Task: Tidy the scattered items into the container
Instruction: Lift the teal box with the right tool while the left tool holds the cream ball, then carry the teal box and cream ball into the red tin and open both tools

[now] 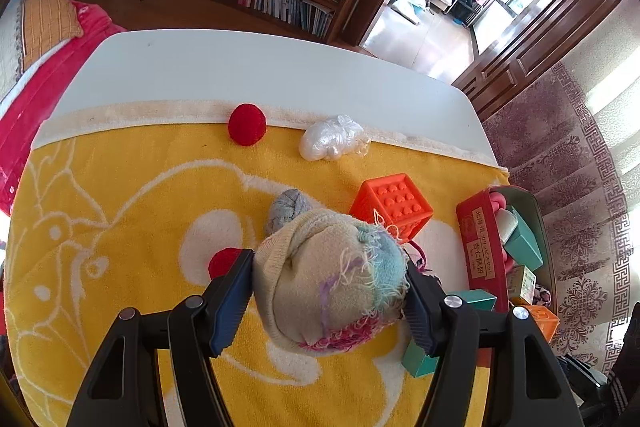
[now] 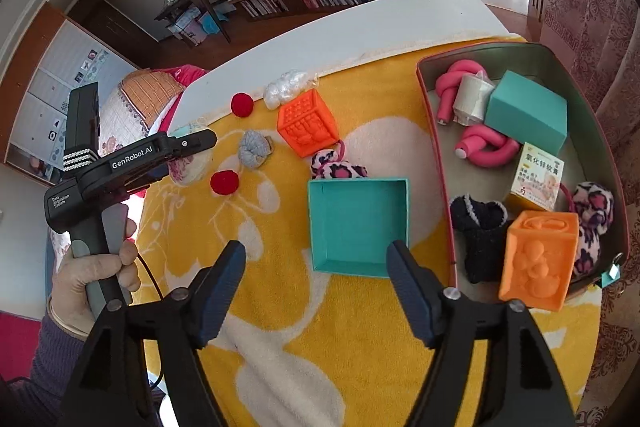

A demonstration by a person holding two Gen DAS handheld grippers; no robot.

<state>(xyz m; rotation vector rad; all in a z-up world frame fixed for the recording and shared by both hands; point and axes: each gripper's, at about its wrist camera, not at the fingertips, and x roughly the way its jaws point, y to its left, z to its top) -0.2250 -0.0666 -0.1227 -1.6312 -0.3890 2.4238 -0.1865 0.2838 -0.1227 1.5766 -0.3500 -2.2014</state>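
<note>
- Sock ball (image 1: 330,281), cream with frayed pastel threads, sits clamped between the pads of our left gripper (image 1: 329,297), lifted above the yellow towel (image 1: 120,227).
- Our right gripper (image 2: 316,291) stands with jaws apart and nothing between them, above an open teal box (image 2: 358,223).
- At the towel's right edge we see the red tin (image 2: 588,147), holding an orange cube (image 2: 538,259), pink knots and a teal block.
- Two red balls (image 2: 225,182), a grey knot (image 2: 254,149) and another orange cube (image 2: 306,123) lie loose on the towel.
</note>
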